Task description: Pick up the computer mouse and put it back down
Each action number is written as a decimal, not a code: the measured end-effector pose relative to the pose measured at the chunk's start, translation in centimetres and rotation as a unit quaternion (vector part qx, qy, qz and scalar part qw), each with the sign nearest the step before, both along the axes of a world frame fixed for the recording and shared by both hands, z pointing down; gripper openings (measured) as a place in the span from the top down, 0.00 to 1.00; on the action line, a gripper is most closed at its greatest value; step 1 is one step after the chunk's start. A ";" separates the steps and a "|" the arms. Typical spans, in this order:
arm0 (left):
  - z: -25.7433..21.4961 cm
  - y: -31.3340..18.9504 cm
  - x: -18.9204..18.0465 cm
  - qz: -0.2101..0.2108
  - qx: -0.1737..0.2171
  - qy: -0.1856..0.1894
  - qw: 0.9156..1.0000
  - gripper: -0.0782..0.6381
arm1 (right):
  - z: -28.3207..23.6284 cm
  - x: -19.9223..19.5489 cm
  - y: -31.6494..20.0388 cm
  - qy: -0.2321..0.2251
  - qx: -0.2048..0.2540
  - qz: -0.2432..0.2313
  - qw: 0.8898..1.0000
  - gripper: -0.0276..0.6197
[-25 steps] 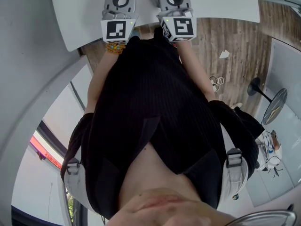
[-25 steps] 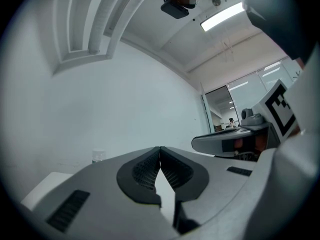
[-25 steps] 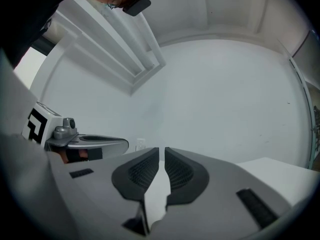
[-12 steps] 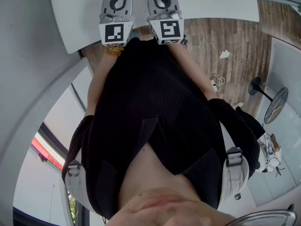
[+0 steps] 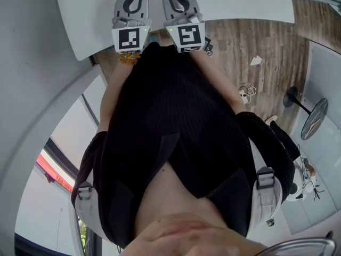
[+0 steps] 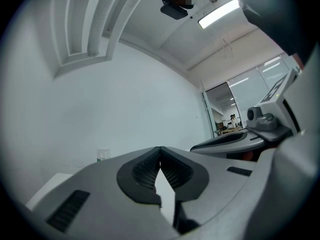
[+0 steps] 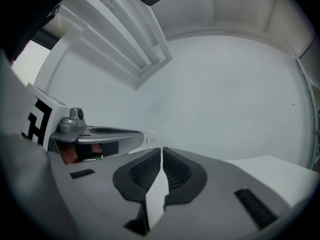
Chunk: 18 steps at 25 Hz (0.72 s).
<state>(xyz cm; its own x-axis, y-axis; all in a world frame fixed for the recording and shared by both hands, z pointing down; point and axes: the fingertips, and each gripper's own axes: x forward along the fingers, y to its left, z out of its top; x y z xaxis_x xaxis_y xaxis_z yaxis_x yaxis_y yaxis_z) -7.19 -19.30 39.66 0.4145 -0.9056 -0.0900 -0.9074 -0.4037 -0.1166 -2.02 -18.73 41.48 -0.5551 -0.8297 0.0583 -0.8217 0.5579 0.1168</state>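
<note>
The left claw [image 6: 160,150] is shut. Its two dark pads [image 6: 145,171] meet at the tips and hold nothing. The right claw [image 7: 161,150] is shut too, with only a thin line between its pads [image 7: 177,171] and nothing in there.

From the head view, both claws lie side by side over the near edge of the white surface [image 5: 240,4], pointing to the far side. Each has a cube with black squares, one on the left [image 5: 131,38] and one on the right [image 5: 185,35]. Past the surface there is a brown wooden floor [image 5: 256,41]. The person wears a black top [image 5: 170,132].

No view shows the computer mouse, so I cannot tell where it is.
</note>
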 end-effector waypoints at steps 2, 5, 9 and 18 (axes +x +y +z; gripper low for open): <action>0.0 0.1 0.0 -0.001 0.000 0.001 1.000 0.87 | 0.2 -0.1 0.1 0.002 -0.002 -0.003 1.000 0.90; 0.0 0.1 0.0 -0.002 -0.001 0.006 1.000 0.87 | 0.3 -0.1 0.2 0.002 -0.004 -0.006 1.000 0.90; 0.0 0.1 -0.2 -0.006 -0.001 0.007 1.000 0.87 | 0.5 -0.3 0.1 0.000 -0.007 -0.008 1.000 0.90; 0.3 -0.1 -0.8 -0.012 -0.007 0.004 1.000 0.87 | 1.1 -0.8 -0.2 0.001 -0.019 -0.014 1.000 0.90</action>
